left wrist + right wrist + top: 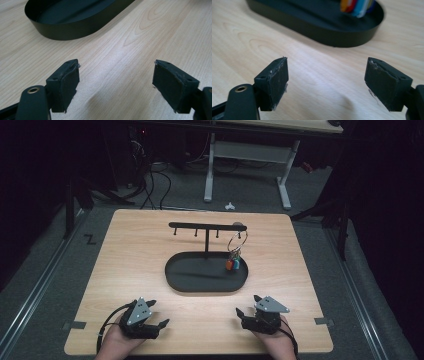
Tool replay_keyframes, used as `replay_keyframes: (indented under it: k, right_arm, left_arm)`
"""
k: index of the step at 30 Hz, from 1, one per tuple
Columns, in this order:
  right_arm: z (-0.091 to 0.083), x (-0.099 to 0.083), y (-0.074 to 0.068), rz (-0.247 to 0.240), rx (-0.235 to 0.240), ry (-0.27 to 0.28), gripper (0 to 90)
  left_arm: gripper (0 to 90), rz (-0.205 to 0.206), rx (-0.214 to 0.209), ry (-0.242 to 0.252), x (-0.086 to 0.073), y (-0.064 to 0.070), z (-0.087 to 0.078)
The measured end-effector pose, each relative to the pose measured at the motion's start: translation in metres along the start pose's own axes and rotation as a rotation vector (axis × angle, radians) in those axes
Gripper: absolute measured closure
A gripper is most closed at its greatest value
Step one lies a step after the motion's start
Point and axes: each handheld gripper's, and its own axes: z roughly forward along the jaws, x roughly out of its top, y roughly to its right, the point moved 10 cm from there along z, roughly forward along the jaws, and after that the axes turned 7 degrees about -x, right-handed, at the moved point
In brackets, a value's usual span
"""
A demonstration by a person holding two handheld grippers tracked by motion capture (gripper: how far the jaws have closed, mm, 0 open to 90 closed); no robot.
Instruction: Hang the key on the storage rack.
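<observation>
Two grippers, left gripper point(159, 314) and right gripper point(248, 305), rest at the table's point(125, 250) near edge, jaws spread, holding nothing. One black oval tray point(200, 282) sits mid-table with one hook rack point(206, 226). One key ring point(237, 241) with coloured tags point(233, 264) hangs over the tray.

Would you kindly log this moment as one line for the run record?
left tool: open, empty, near table edge | right tool: open, empty | key ring: hanging on stand's rightmost hook | oval tray: untouched

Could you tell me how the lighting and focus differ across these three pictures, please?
High view: the wooden table is lit, the surroundings nearly black. Left gripper view: jaws sharp, the black tray slightly soft. Right gripper view: the coloured tags are blurred, and soft shadows lie on the wood.
</observation>
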Motion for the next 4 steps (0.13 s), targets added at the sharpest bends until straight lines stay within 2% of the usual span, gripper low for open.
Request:
replay_keyframes:
  k: [4]
  right_arm:
    - [0.0046,-0.0027,-0.0032,0.004,0.024,-0.015,18.7]
  left_arm:
    - [22.0,0.003,0.005,-0.012,-0.0024,-0.0002,0.0003]
